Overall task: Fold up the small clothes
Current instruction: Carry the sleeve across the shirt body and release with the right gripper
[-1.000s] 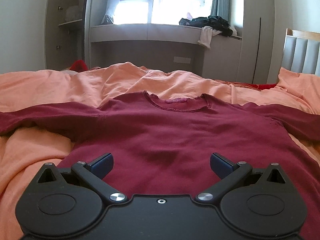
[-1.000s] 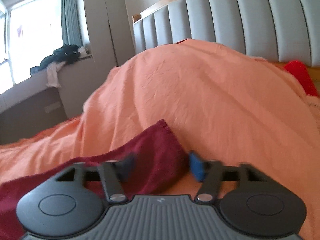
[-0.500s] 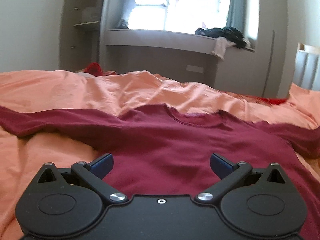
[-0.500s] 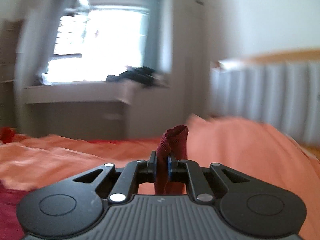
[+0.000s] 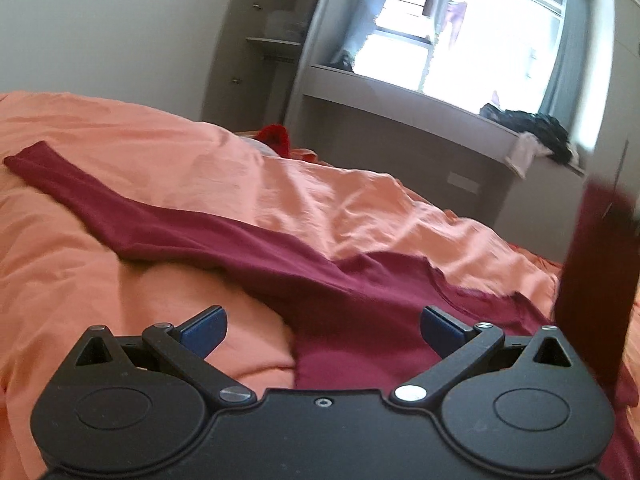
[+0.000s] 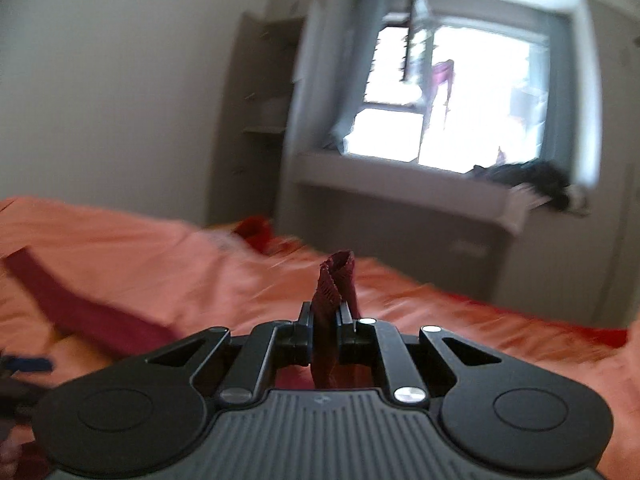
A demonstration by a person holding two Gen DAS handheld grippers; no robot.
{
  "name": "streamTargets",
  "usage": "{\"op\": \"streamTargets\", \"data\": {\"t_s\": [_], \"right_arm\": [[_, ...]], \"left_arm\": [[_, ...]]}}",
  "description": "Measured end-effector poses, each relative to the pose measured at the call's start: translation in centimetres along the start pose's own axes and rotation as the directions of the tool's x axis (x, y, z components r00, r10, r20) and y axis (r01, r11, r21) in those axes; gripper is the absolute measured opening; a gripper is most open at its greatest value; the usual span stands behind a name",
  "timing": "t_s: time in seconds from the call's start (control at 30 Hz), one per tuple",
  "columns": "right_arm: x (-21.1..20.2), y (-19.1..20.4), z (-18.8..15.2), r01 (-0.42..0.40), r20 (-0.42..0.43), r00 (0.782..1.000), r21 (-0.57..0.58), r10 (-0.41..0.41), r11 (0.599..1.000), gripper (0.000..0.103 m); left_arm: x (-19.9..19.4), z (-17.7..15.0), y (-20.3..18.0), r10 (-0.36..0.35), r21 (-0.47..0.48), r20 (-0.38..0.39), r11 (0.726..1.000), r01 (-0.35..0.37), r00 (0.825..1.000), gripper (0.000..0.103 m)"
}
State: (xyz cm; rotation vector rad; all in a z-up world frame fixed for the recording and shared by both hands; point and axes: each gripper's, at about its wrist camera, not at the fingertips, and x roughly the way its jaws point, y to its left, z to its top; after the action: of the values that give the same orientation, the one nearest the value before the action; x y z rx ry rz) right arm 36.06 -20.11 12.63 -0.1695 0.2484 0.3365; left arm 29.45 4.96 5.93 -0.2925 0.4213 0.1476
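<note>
A dark red long-sleeved shirt [image 5: 320,276] lies spread on the orange bedcover [image 5: 120,152]. Its left sleeve [image 5: 100,200] stretches flat to the far left. My left gripper [image 5: 322,326] is open and empty, low over the shirt near its left armpit. My right gripper [image 6: 325,320] is shut on the cuff of the shirt's right sleeve [image 6: 334,288] and holds it lifted. That raised sleeve [image 5: 592,280] hangs at the right edge of the left wrist view. The left sleeve also shows in the right wrist view [image 6: 80,312].
A window ledge [image 5: 420,100] runs along the far wall with a heap of dark clothes [image 5: 528,128] on it. A shelf unit [image 5: 260,52] stands left of it. A bright red cloth [image 5: 276,138] lies past the bed's far edge.
My right gripper has shut on the right sleeve's cuff, lifted it and swung left across the shirt. My left gripper has turned left, still open.
</note>
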Motion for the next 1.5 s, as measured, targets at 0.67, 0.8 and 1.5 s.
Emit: {"op": "streamTargets", "data": {"t_s": [0.67,0.8,1.5], "right_arm": [[-6.8,-0.7,-10.7,-0.074,-0.212,0.973,0.083,0.091,0.994,0.095],[-9.5,-5.4,-12.7,0.153,-0.22,0.966,0.06,-0.136,0.986,0.099],[-4.0,-11.5,-18.6,0.377,-0.175,0.899,-0.159,-0.402,0.912,0.007]], "left_arm": [[2.7,-1.6,-2.4,-0.223,0.036,-0.084,0.973,0.227,0.971,0.103],[3.8,-2.7,-4.1,-0.2,0.092,-0.12,0.973,0.211,0.973,0.103],[5.9,-6.0,-5.8,-0.011,0.316,-0.265,0.944,0.098,0.964,0.103]]}}
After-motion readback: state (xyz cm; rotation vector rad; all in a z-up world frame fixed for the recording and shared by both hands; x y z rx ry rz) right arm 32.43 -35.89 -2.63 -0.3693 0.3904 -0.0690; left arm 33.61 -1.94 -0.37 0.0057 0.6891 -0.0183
